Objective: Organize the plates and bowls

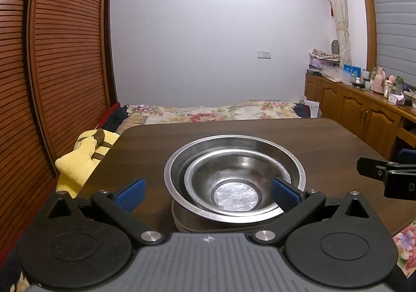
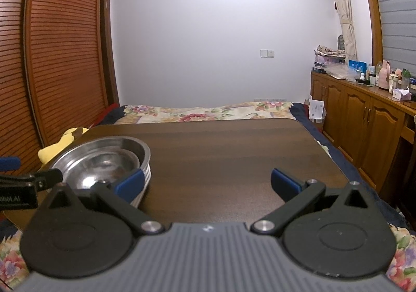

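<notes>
A small steel bowl (image 1: 235, 183) sits tilted inside a larger steel bowl (image 1: 291, 159), on top of a stack of plates (image 1: 187, 224) near the table's front edge. My left gripper (image 1: 208, 194) is open, its blue pads spread wide; the right pad (image 1: 283, 194) reaches over the bowls' rim and the left pad stands clear of them. In the right wrist view the same nested bowls (image 2: 104, 159) and plate stack (image 2: 145, 177) lie at the left. My right gripper (image 2: 208, 181) is open over bare table, holding nothing.
The dark wooden table (image 2: 221, 151) stretches away to the far edge. A yellow plush toy (image 1: 80, 159) lies off the table's left side. A flowered bed (image 1: 208, 111) lies beyond, wooden cabinets (image 2: 364, 120) with bottles stand at the right, and a slatted wardrobe (image 1: 52, 58) at the left.
</notes>
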Demonstrator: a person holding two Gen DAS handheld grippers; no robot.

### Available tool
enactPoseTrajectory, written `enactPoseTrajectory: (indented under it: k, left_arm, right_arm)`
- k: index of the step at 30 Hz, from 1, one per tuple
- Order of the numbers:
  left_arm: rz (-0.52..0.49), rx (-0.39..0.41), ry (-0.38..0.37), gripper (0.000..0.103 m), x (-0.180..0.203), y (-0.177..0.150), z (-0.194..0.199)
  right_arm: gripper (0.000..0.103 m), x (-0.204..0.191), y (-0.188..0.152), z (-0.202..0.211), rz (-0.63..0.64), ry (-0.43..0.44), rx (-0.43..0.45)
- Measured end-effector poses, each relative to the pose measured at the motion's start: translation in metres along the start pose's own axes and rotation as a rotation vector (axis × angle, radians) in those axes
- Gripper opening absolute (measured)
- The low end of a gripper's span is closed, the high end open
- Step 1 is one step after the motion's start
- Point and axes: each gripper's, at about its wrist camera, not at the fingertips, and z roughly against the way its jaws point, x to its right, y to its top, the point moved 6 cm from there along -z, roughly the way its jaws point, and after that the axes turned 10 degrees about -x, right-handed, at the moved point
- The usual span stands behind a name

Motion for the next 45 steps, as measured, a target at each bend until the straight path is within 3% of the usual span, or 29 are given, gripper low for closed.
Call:
enactPoseTrajectory:
  k: [45]
  left_arm:
    - [0.003,0.006,-0.004,0.103,-0.0041,0.0049,0.0044]
  right_arm:
    - [0.103,0.005,-0.0003,-0.0023,-0.025,0.001,0.002]
